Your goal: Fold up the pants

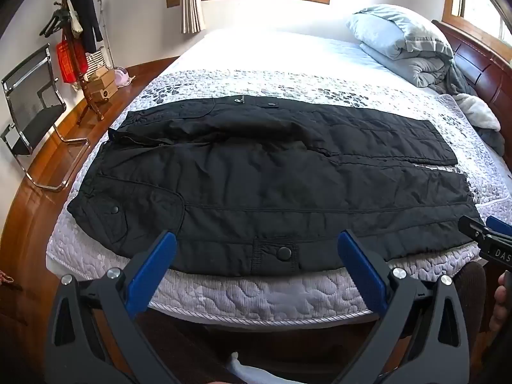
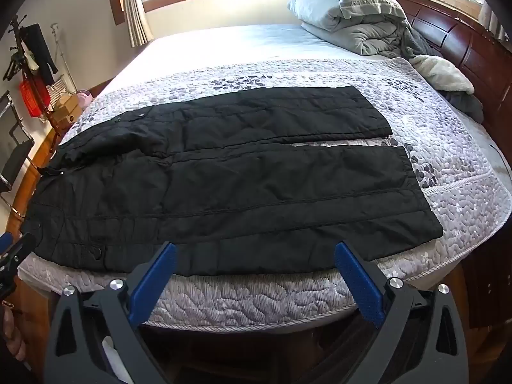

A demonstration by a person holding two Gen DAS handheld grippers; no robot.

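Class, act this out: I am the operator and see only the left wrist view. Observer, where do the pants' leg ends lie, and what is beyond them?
Observer: In the right wrist view both hems of the black pants lie flat on the patterned quilt, a strip of quilt showing between the legs.
Operator: And my right gripper? I see only its tip.
Observer: The right gripper is open, fingers spread over the near leg, gripping nothing.
Operator: Anything near the headboard?
Observer: A cream fleece blanket lies beside the folded grey duvet, apart from the pants.
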